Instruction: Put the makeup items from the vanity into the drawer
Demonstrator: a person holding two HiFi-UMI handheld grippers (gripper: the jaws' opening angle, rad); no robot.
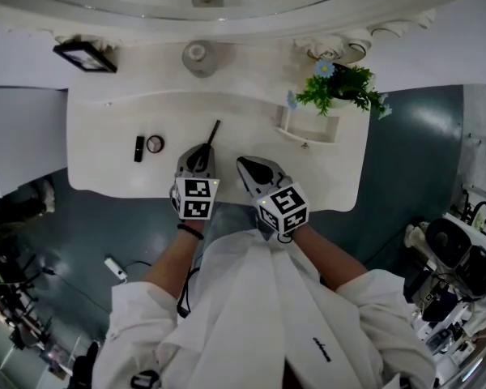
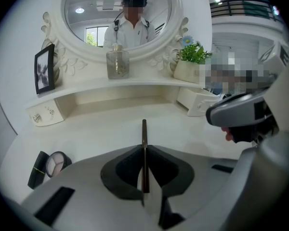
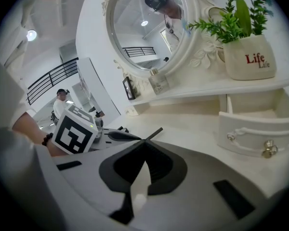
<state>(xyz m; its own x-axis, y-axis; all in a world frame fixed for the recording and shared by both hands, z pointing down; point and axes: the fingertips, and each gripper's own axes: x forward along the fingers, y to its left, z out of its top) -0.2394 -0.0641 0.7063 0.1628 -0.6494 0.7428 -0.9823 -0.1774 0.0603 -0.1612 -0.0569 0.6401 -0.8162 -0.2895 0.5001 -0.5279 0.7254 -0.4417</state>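
Left gripper view: left hand-held gripper (image 2: 144,150) clamps a thin dark makeup pencil (image 2: 144,131), its tip projecting over the tabletop (image 2: 96,129). Right hand-held gripper (image 3: 143,146) sits closed, empty, near the open drawer (image 3: 253,124).

The surface (image 1: 105,136) was white and the floor (image 1: 413,152) dark teal. The slim stick (image 1: 213,131) was dark brown, the tube (image 1: 138,148) black, and the compact (image 1: 155,143) black-rimmed with pale pink pans. The plant (image 1: 344,87) was green with a blue flower (image 1: 325,68); its cream pot (image 3: 250,57) bore red lettering. The left gripper (image 1: 202,154) and right gripper (image 1: 247,164) were grey, with black fingers (image 2: 125,170) and black-and-white square-patterned cubes.
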